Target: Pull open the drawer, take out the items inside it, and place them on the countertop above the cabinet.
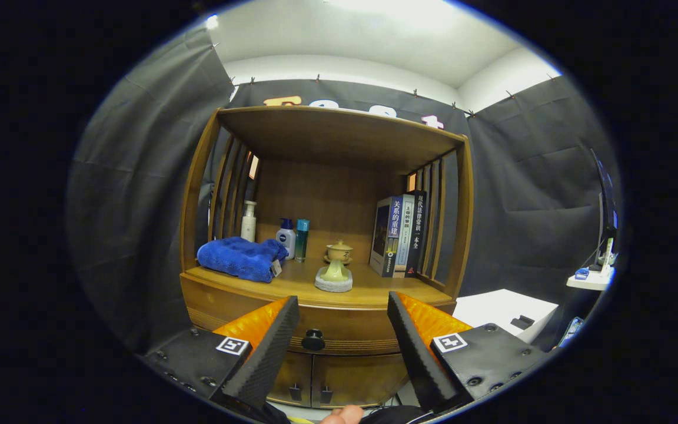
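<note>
- I have the gripper [344,321] held back from the wooden cabinet [321,247], jaws spread wide with nothing between them but open air.
- Drawer [339,333]: one, shut, its front running under the countertop [374,288]. One dark round knob [313,340] sits in the gap between my fingers, nearer the left one and beyond the tips.
- Below the drawer: two small cupboard doors [327,380], each with a small dark pull.
- Count on the countertop: one folded blue towel [242,258] at the left; three bottles behind it, a white pump bottle [249,220], a white bottle with a blue cap [286,238] and a teal bottle [302,238]; one small lidded cup [339,252] on a pale stand in the middle; books [401,235] upright at the right, three I think, though the spines crowd together.
- Free room: bare wood along the front edge of the countertop, either side of the cup stand. Slatted sides and a top board close in the shelf space.
- Room: black cloth walls, white ceiling with a light, a white table [504,306] to the right of the cabinet, and a small white shelf [591,280] further right.
- A fingertip [344,415] shows below the fingers.
</note>
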A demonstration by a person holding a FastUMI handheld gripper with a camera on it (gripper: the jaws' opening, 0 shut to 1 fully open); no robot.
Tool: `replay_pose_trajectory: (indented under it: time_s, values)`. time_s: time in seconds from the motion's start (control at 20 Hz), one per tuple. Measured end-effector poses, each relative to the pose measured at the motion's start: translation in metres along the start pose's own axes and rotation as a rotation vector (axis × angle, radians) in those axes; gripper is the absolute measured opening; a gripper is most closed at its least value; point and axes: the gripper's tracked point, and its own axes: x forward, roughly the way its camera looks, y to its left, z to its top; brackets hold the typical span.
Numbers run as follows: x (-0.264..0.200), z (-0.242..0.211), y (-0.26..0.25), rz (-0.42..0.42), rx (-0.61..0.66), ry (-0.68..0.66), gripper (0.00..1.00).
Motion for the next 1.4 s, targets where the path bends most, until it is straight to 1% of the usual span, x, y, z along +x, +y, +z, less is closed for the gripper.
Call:
replay_pose_trajectory:
  time_s: [1.4]
  values:
    - [-0.0028,0.0070,-0.0033,-0.009,0.010,-0.015,0.98]
